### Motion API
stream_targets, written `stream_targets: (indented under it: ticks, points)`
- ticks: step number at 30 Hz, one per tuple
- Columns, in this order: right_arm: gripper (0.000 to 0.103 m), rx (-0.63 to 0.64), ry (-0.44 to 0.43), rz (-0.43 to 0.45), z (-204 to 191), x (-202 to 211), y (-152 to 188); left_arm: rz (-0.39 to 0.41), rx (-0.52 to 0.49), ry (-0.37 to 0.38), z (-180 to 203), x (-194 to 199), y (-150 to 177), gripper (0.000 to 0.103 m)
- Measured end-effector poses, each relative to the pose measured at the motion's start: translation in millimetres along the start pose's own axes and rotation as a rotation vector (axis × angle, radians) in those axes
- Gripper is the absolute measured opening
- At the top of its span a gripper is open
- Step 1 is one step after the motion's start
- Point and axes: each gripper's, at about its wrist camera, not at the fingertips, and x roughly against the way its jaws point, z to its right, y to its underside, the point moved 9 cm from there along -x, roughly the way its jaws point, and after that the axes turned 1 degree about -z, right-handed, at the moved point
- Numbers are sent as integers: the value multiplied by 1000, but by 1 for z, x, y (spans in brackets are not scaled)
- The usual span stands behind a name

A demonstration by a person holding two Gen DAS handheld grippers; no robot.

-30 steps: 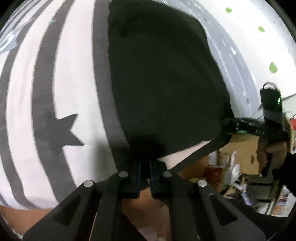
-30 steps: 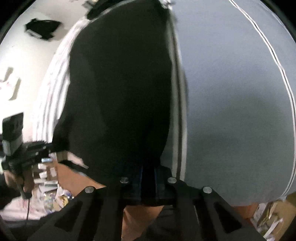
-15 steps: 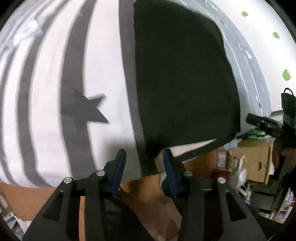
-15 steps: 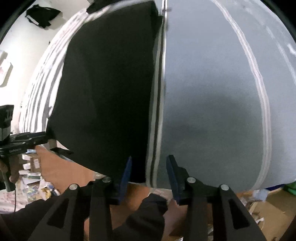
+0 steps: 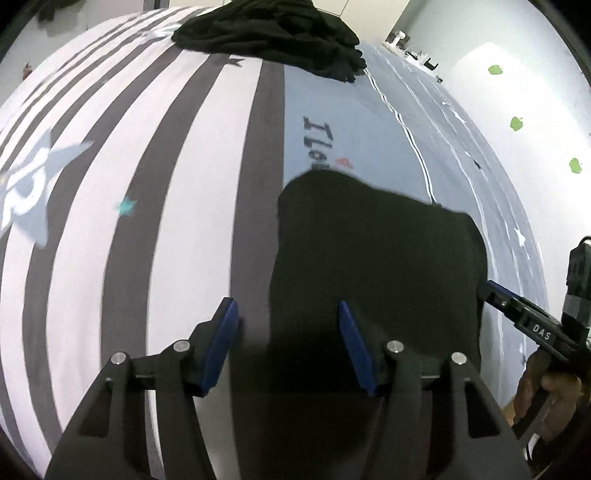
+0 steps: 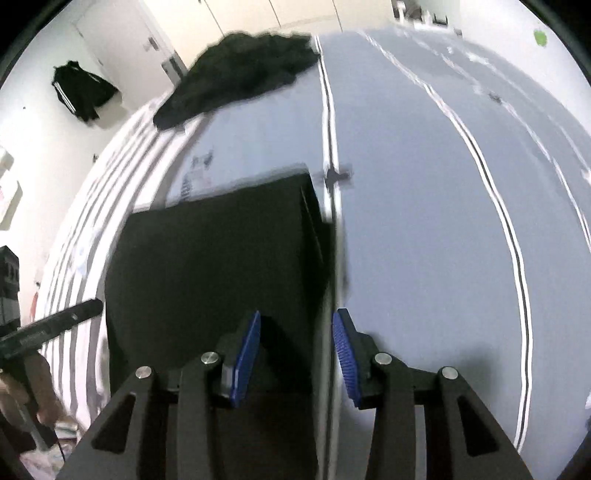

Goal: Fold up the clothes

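- Left hand-held gripper (image 5: 288,343): its blue pads now stand well apart and the jaws are opening, with nothing pressed between them; a second ago they were pinched on the near edge of the folded black garment (image 5: 376,266).
- Right hand-held gripper (image 6: 297,360) stands at a narrower gap, pads clear of the cloth; a second ago it too was clamped on the black fabric.
- The folded black garment lies flat on the bed cover (image 5: 177,192), straddling the line where the white-and-grey striped part meets the plain blue-grey part (image 6: 424,229). Earlier it filled both views up close; now it sits lower in each picture, and more of the bed shows.
- A heap of dark clothes (image 5: 269,33) lies at the far end of the bed, newly in view.
- Hard to make out: the garment's near edge is lost in shadow behind the gripper bodies, so whether it reaches the bed's edge cannot be told. Printed letters on the cover are partly covered by the garment. Both views are motion-blurred.
- The right hand-held gripper in the left view is cut off at the frame's edge.
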Motion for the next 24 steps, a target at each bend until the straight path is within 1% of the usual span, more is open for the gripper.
stream_targets:
  ticks: [2, 3, 4, 5, 6, 8, 9, 10, 12, 14, 15, 16, 17, 18, 19, 20, 22, 23, 24]
  points:
    - [37, -4, 19, -26, -4, -22, -6, -1, -14, 7, -5, -11, -5, 62]
    - [37, -13, 10, -51, -5, -36, -5, 0, -12, 24, -6, -13, -4, 62]
    - [37, -19, -4, -67, -4, -39, 5, -8, -7, 43, -8, -15, -4, 60]
    - [37, -21, -18, -75, -3, -38, 20, -18, -3, 72, -6, -14, -4, 43]
    - [35, -26, -38, -77, -8, -46, 19, -20, -22, 84, -1, -9, -7, 30]
    - [12, -15, -70, -71, -16, -45, 13, -7, -74, 82, 8, 3, -11, 19]
    - [8, 4, -63, -50, -19, -38, 8, 8, -93, 75, 11, 7, -12, 18]
    - [7, 15, -53, -27, -15, -27, 6, 8, -84, 79, 10, 6, -12, 17]
    - [7, -1, -57, -14, -5, -18, 8, -4, -49, 95, 4, 0, -9, 17]
    - [9, -40, -41, -50, 6, -32, 16, -14, -23, 108, 1, -2, -10, 27]
    - [12, -54, -37, -77, 10, -42, 20, -18, -5, 114, 1, 0, -12, 29]
    - [22, -65, -30, -85, 15, -44, 22, -22, 13, 108, -2, 1, -14, 36]
    - [37, -76, -19, -85, 20, -43, 21, -26, 32, 96, -5, 1, -16, 48]
    - [44, -86, -9, -84, 25, -42, 21, -29, 51, 84, -9, 1, -18, 54]
    - [54, -110, -7, -79, 30, -37, 18, -16, 67, 85, -13, 7, -18, 64]
    - [59, -123, -8, -70, 33, -31, 14, 6, 84, 92, -18, 17, -16, 73]
    - [62, -110, 6, -49, 33, -18, 11, 7, 118, 123, -22, 25, -11, 83]
    - [64, -102, -9, -47, 29, -13, 12, -10, 133, 149, -21, 24, -6, 86]
    - [65, -99, -45, -55, 23, -10, 14, -32, 138, 163, -19, 21, -1, 87]
